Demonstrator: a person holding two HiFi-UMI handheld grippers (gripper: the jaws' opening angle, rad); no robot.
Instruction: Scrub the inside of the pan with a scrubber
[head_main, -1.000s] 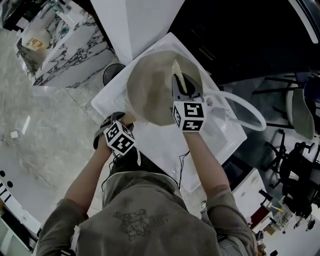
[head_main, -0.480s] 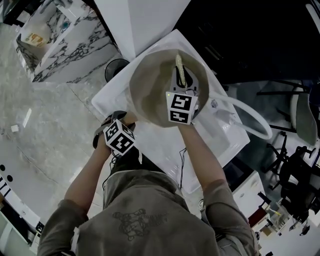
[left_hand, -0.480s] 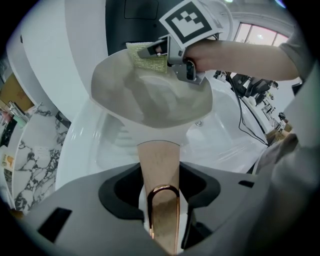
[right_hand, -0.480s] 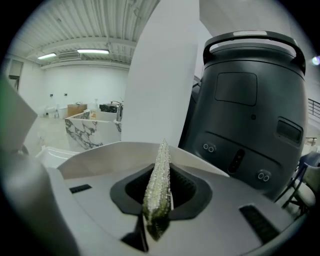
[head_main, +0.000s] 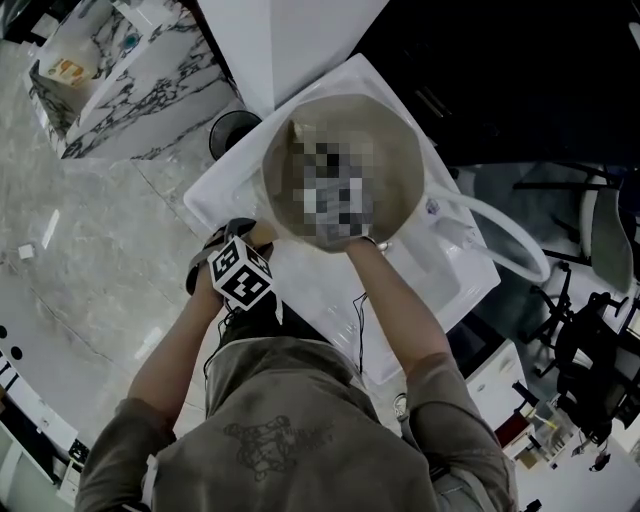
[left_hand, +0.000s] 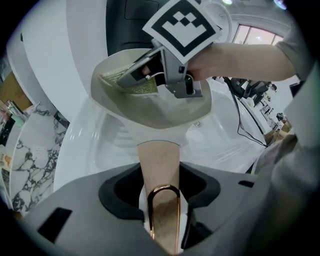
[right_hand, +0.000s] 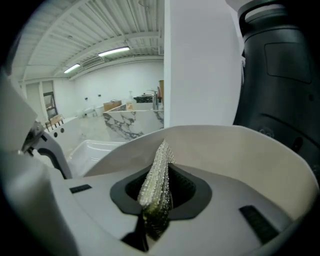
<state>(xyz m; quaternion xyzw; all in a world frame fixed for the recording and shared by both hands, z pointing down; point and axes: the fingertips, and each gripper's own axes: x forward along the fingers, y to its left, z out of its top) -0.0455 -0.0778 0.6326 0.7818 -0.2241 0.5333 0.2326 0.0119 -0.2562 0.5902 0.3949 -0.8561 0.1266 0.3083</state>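
Marble-patterned bench (head_main: 150, 70) runs along the far left of the head view, well apart from the white sink (head_main: 440, 270) where the person stands. Nearer the middle, the left tongs (head_main: 240, 262) sit at the sink's near-left edge, with their marker cube facing up. In the left gripper view these tongs (left_hand: 161, 200) are clamped on the pan's handle (left_hand: 159, 165), a flat copper-toned strip with a shiny loop at its end that runs straight between the two jaws. The pan (head_main: 400, 150) is held tilted above the sink basin, its pale beige inside turned toward the person. From the head view a mosaic patch covers most of the pan's middle, so only its rim and part of its wall show there. The person's right forearm (head_main: 395, 300) reaches up into the pan from below. The left gripper view shows the right tongs (left_hand: 132, 75) inside the pan (left_hand: 150, 107), pointing left, with the yellow-green scrubber (left_hand: 140, 86) lying against the pan's inner surface. In the right gripper view the right tongs (right_hand: 159, 192) are closed on the scrubber (right_hand: 156, 185), which stands edge-on between the jaws. One face of it is a silvery mesh and its lower part is dark green. The pan's curved wall (right_hand: 250, 155) rises just ahead and to the right of it.
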